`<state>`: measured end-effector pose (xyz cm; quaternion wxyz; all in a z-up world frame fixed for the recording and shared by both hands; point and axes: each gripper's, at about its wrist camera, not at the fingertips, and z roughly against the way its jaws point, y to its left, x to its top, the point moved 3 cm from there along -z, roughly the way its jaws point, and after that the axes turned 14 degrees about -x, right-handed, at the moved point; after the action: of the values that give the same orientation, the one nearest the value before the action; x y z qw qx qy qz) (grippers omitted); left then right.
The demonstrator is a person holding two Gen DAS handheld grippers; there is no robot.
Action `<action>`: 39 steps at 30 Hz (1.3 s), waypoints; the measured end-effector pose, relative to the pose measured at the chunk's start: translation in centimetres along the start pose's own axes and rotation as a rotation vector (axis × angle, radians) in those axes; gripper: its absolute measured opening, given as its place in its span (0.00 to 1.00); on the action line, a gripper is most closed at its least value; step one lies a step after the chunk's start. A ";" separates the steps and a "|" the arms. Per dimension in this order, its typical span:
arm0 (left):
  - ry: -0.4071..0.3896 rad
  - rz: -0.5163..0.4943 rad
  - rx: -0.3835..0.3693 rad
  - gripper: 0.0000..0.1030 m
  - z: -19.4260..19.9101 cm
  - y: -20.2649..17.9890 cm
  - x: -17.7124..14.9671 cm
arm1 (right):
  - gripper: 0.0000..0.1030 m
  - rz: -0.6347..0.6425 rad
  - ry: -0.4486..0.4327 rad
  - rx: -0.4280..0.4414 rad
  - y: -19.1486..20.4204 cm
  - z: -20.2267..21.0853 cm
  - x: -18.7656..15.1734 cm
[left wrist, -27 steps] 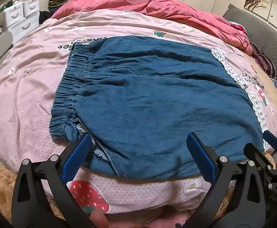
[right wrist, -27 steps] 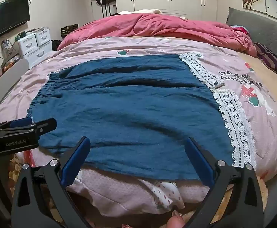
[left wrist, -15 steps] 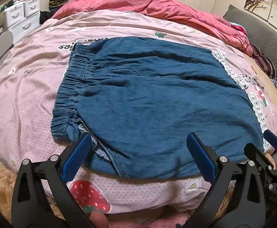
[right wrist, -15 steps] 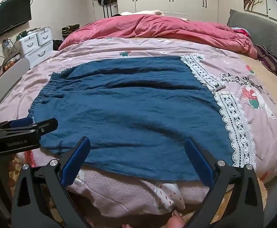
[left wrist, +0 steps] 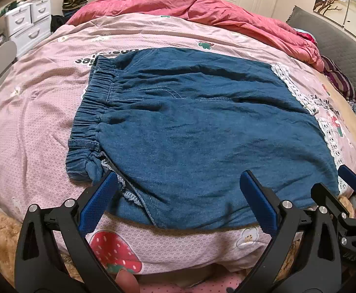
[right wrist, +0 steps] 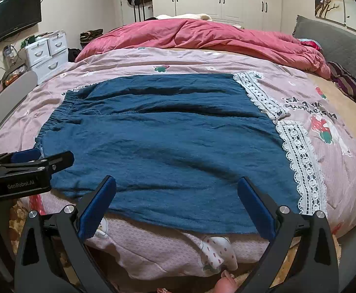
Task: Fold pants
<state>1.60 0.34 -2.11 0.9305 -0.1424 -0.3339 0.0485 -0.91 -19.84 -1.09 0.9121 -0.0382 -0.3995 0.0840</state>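
Pants (left wrist: 202, 131) flat on bed (left wrist: 31, 112) — both tongs apart, empty.
We should pinch the near hem at both corners — lift evenly.

The pants (left wrist: 197, 131) are blue denim-like cloth, lying flat and spread wide on the bed, legs side by side. The gathered elastic waistband (left wrist: 90, 119) sits at nine o'clock of the garment in the left wrist view, bunched at its near end, where a bit of pale trim peeks out. White lace hems (right wrist: 297, 156) run along the three o'clock edge (two strips, one per leg). Shallow creases cross the cloth; its near edge lies at six o'clock, by the bed's edge.
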 end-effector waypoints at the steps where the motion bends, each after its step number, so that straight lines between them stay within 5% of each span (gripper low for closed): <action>1: 0.000 -0.001 0.001 0.91 0.0 0.0 0.0 | 0.96 0.001 0.000 0.001 0.0 0.0 0.0; 39: -0.001 -0.005 0.003 0.91 0.3 0.0 -0.1 | 0.96 0.014 0.006 0.004 0.5 -0.4 0.2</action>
<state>1.36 0.41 -1.98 0.9307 -0.1402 -0.3346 0.0467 -0.51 -19.33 -1.31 0.9127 -0.0393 -0.3964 0.0914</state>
